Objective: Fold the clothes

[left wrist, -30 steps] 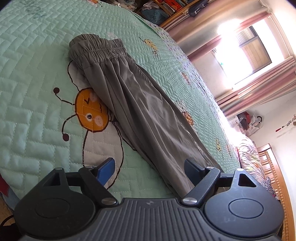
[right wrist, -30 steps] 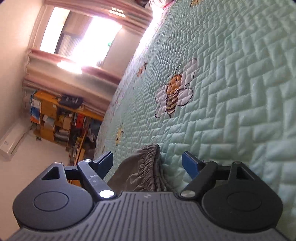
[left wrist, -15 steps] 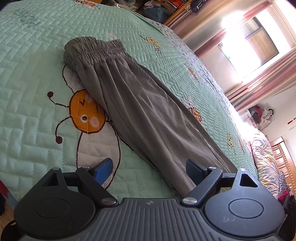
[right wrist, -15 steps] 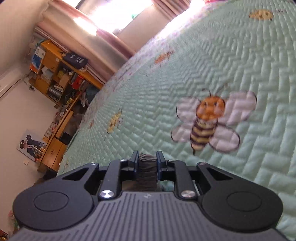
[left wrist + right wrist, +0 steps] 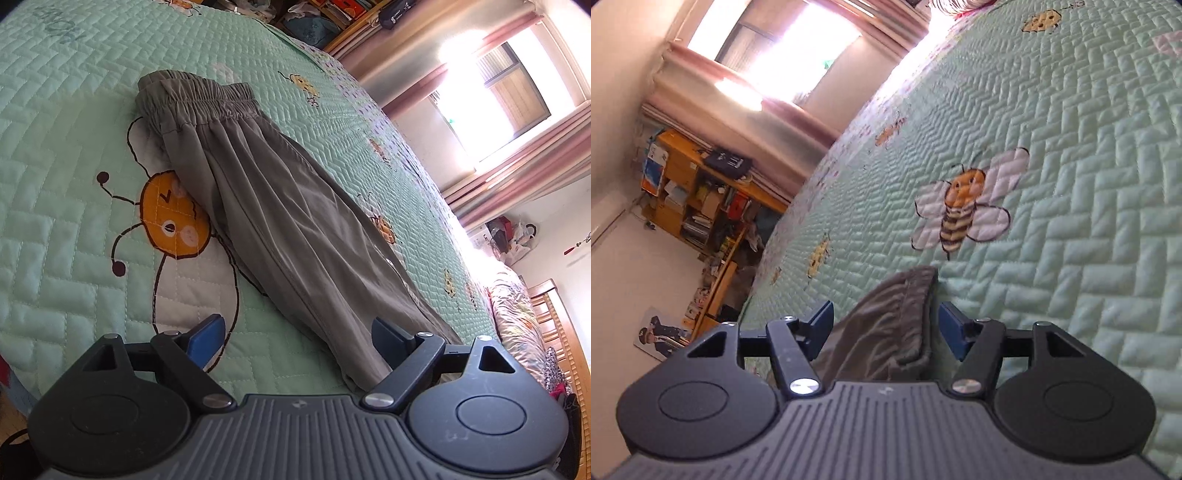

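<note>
The grey trousers [image 5: 280,221] lie stretched along the green quilt [image 5: 55,147], the two legs already laid one over the other, so the lengthwise fold looks done while the crosswise folds, cuffs toward waistband [image 5: 207,99], are not yet made. The left gripper [image 5: 295,332] hovers wide and empty at the cuff end, its right finger [image 5: 388,332] over the hem. The right gripper [image 5: 884,325] is opening, with the gathered waistband [image 5: 908,306] between its pads but not pinched.
</note>
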`<state>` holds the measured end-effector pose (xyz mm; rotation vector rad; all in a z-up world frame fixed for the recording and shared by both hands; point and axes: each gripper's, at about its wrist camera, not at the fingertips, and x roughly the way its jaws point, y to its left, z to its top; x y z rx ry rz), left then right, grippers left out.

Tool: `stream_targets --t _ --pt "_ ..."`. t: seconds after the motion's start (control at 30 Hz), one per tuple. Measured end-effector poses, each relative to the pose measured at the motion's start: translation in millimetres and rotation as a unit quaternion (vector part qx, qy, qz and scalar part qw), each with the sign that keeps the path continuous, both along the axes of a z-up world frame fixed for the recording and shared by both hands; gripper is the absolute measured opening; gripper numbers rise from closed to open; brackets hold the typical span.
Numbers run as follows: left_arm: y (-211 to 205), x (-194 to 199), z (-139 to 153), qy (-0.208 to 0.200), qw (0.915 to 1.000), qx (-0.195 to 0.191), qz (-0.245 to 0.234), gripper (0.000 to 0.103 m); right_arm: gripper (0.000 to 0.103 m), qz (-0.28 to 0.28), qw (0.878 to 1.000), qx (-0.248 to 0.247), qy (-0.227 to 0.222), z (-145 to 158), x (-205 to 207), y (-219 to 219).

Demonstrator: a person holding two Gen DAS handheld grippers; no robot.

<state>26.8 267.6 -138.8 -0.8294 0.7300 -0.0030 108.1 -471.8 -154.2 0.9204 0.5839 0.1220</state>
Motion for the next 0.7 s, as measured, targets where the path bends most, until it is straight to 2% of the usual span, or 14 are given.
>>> stream_targets --t 0.17,0.33,0.4,0.5,0.53,0.6,0.63,0.67,0.7 --pt "2.7 -8.8 -0.6 -0.005 0.9999 -0.017 -0.001 0.088 0.065 -0.007 0.999 -0.03 0.02 2.5 -37.2 23.9" --pt "0.6 -8.6 3.5 -0.007 0.9997 -0.021 -0.008 0.088 0.065 0.002 0.993 -0.119 0.024 6.3 -57.1 56.8" --pt "-2.1 -8.8 6.0 -0.01 0.9997 -0.021 -0.012 0.088 0.067 -0.009 0.995 -0.101 0.019 8.9 -46.2 48.9" --pt "-6.2 -11.4 7.6 -0.01 0.9996 -0.023 -0.013 0.088 0.068 -0.026 0.998 -0.045 0.028 1.9 -10.6 31.9" --pt "-7.0 -12.2 8.0 -0.009 0.9996 -0.022 -0.013 0.088 0.067 -0.024 0.998 -0.046 0.037 -1.3 0.7 30.9" --pt "-6.6 -14.7 8.5 -0.008 0.9997 -0.02 -0.011 0.088 0.044 -0.016 0.996 -0.078 0.05 -1.0 17.4 37.4" --pt "-5.0 -15.7 8.4 -0.007 0.9998 -0.018 -0.01 0.088 0.021 -0.017 0.993 -0.103 0.051 3.4 20.3 43.6" --pt "-4.0 -15.1 8.1 -0.004 0.9998 -0.017 -0.008 0.088 0.02 -0.018 0.99 -0.128 0.051 7.8 22.7 49.9" --pt "-3.7 -14.3 7.2 -0.001 0.9999 -0.016 -0.007 0.088 0.019 -0.025 0.988 -0.15 0.033 13.5 19.5 56.6"
